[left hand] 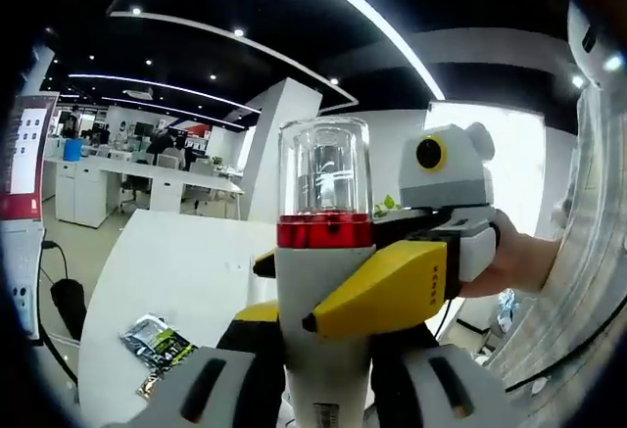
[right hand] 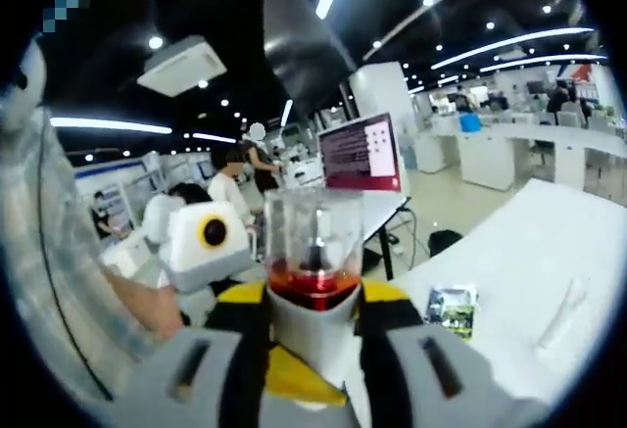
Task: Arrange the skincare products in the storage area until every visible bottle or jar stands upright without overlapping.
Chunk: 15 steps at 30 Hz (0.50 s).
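Between both grippers' fingers, 1 bottle (left hand: 324, 252) is clamped above 1 sachet (left hand: 155, 342).

One bottle (left hand: 324, 281), one dark sachet (left hand: 157, 342), one white table (left hand: 167, 261), two grippers (left hand: 323, 389) (right hand: 313, 369).

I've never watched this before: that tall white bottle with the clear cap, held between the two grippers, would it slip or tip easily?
The bottle looks smooth and glossy, so probably somewhat slippery. It is tall and narrow, so it might tip once set down. Its clear cap looks like hard plastic, perhaps crackable. The left gripper and right gripper both seem closed on it.
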Available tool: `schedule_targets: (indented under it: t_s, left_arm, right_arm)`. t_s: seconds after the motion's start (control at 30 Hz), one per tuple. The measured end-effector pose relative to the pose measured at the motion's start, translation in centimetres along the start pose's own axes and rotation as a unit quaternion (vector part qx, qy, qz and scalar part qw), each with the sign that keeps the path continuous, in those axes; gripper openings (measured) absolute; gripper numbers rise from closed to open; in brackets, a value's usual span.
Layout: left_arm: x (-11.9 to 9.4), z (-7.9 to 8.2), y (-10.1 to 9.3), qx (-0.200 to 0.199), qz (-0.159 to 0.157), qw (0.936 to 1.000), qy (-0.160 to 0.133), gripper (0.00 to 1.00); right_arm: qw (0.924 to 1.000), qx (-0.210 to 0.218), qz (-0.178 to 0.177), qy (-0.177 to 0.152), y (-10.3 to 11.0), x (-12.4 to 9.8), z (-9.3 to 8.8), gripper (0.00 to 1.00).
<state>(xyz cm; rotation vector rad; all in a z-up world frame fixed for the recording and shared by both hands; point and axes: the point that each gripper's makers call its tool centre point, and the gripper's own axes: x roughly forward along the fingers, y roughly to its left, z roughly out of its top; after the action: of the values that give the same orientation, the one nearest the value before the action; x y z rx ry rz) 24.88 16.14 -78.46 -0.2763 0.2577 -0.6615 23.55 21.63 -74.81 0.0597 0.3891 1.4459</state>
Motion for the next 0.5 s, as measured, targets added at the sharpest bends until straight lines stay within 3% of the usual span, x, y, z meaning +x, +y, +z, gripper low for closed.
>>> schedule_targets:
  t_s: [0.33,0.5]
  left_arm:
    - [-0.3,-0.76,0.09,-0.002,0.011,0.9999,0.005,0.31]
    - [-0.04,-0.23,-0.43,0.01,0.005,0.9998,-0.014,0.32]
  right_arm:
    - [0.9997,0.02,-0.007,0.015,0.06,0.17,-1.03,0.33]
    - [0.9999,-0.006,-0.011,0.001,0.27,-0.48,-0.48,0.31]
